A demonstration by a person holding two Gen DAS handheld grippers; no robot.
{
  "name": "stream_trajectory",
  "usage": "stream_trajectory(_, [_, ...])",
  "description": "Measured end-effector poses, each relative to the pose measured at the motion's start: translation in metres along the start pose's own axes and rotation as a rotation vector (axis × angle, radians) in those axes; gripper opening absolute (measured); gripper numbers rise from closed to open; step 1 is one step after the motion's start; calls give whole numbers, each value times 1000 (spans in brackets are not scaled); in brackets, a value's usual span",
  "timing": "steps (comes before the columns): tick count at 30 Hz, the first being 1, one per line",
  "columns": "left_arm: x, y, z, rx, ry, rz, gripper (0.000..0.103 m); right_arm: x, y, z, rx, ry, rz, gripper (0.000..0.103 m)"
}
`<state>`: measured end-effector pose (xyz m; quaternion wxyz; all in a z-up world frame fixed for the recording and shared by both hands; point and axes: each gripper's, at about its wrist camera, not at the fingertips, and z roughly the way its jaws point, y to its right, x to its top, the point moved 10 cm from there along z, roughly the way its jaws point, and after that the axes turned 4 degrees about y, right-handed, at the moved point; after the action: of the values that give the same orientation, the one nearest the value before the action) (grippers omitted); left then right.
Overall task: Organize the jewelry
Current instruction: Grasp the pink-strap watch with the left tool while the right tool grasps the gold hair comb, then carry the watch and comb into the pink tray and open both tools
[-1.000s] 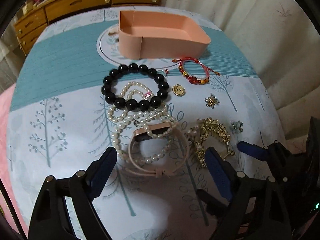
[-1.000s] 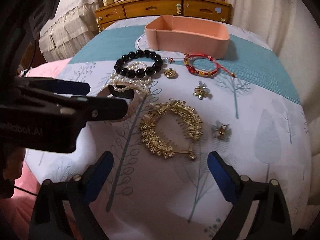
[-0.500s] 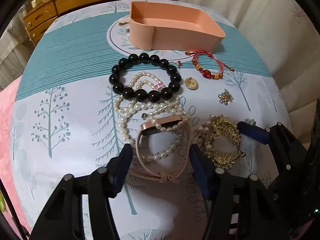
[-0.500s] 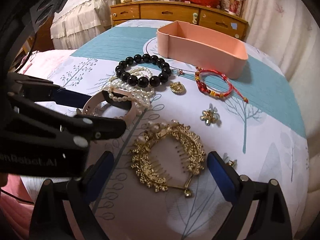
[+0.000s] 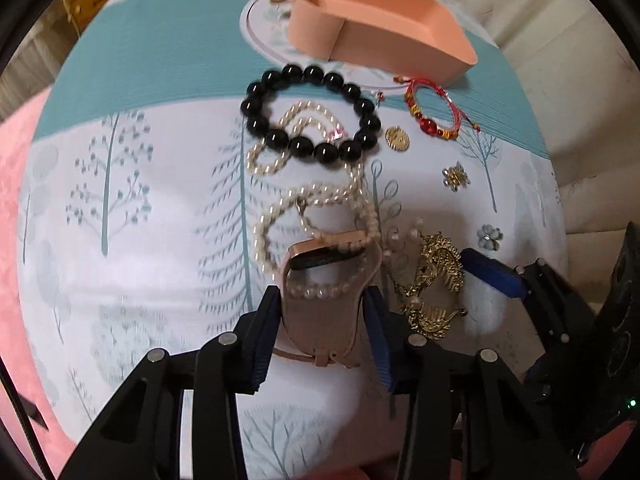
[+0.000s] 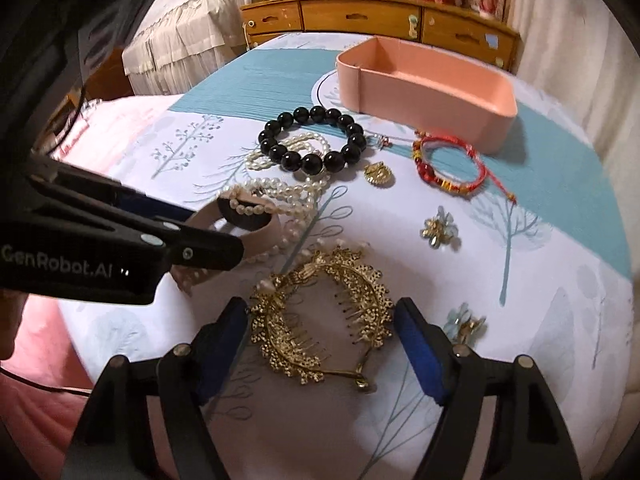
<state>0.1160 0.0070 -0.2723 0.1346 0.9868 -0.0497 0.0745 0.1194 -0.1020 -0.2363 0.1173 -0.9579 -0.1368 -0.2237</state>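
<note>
Pink watch [image 5: 326, 300] is clamped by its strap between the left gripper [image 5: 324, 320] pads, near the front edge of the bed cover [image 5: 140, 280]. A pearl strand [image 5: 316, 204] is draped over the watch face and through the strap loop (tangled with it, extent hard to tell), and runs back under the black bead bracelet [image 5: 310, 114].

Right gripper [image 6: 320, 344] is spread wide, one finger on each side of the gold hair comb [image 6: 324, 320]; contact with the comb cannot be confirmed. The comb lies just beside the watch, toward the right edge; pearl ends touch or overlap its top.

Around these: gold pendant [image 5: 397, 139], red cord bracelet [image 5: 434, 112], gold flower brooch [image 5: 456, 176] and pale flower clip [image 5: 490, 236] are spread toward the right edge, each apart from the others. The pink tray [image 5: 380, 36] sits at the far edge, past the bracelets, with its near wall close to the red cord bracelet.

Hidden/unclear: the watch buckle end is partly covered by the left fingers; the flower clip is half hidden behind the right finger in the right wrist view; both views are motion-blurred.

Open cover is seen on the left side and along the front edge. A wooden dresser [image 6: 360, 20] stands behind the far edge.
</note>
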Motion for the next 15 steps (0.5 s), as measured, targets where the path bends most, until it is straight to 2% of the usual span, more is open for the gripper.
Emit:
stream_trajectory(4, [-5,-2,-14,-54,-71,-60,35,0,-5,-11,55,-16,70,76])
stream_trajectory(9, [1,-1,-38,-75,-56,-61,31,6,-13,-21,36,-18,6,76])
stream_trajectory(15, [22,1,-64,-118,-61,-78,30,27,-12,-41,36,5,1,76])
